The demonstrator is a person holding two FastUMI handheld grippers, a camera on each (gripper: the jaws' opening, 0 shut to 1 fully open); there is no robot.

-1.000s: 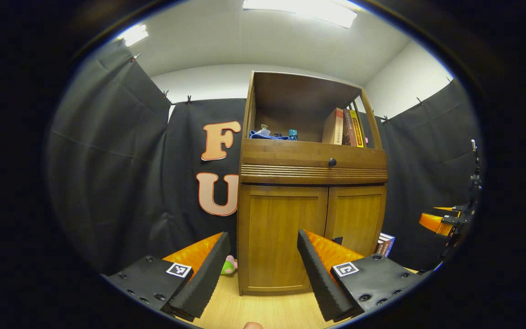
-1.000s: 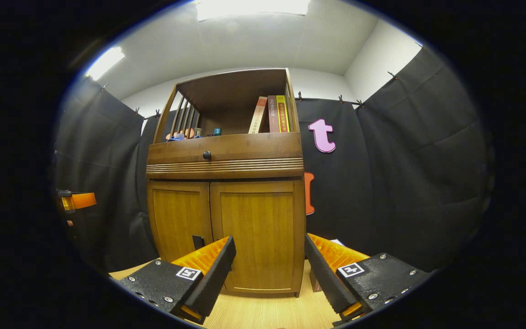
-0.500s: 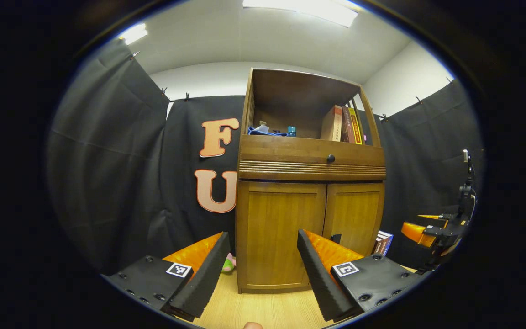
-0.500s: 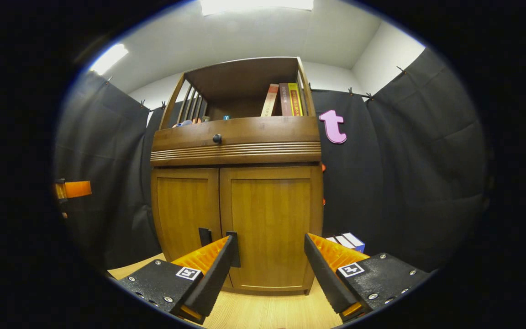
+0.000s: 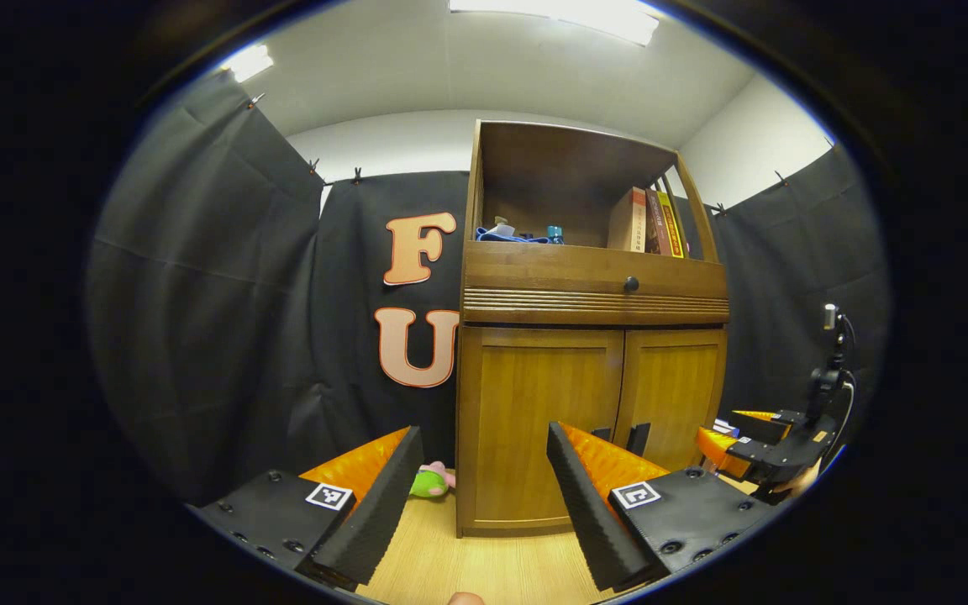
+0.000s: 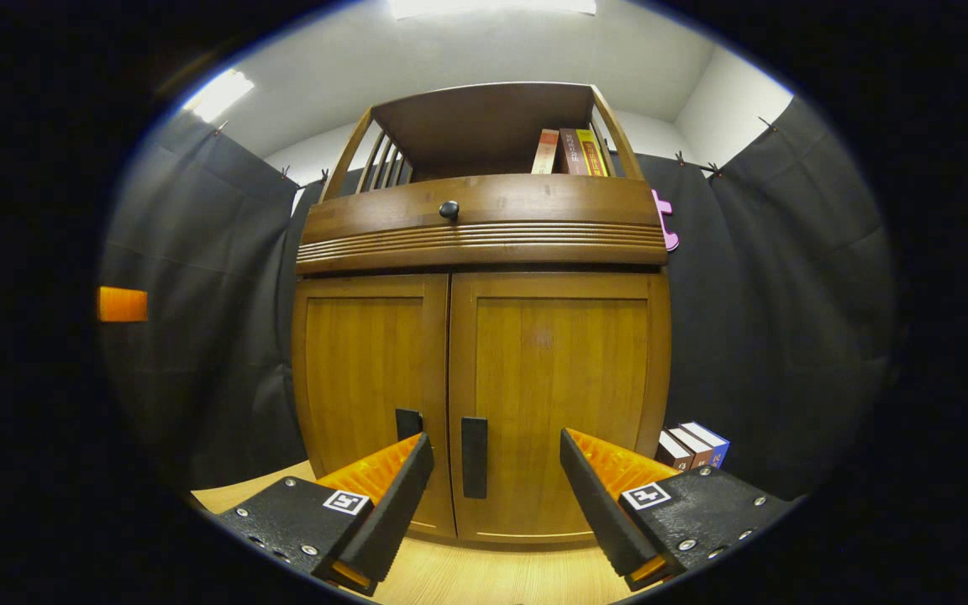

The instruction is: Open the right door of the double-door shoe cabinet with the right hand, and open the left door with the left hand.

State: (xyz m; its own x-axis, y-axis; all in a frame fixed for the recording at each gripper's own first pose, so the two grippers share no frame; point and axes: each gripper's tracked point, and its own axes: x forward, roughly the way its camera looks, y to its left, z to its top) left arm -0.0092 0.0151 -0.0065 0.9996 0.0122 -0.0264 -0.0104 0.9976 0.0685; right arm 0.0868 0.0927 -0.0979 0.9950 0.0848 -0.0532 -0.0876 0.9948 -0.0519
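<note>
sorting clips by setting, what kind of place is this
Most likely a recording booth staged as a home corner, not a lived-in room: black cloth is clipped up as the walls, a wooden shoe cabinet stands on the wood-look floor, and books sit on its open top shelf.

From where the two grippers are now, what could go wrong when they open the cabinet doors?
1. The right door handle and the left door handle stand side by side at the seam, so the open right gripper might catch both.
2. The books on the floor beside the cabinet could block the right door as it swings.
3. The left gripper aims at the left door panel, left of its handle.
</note>
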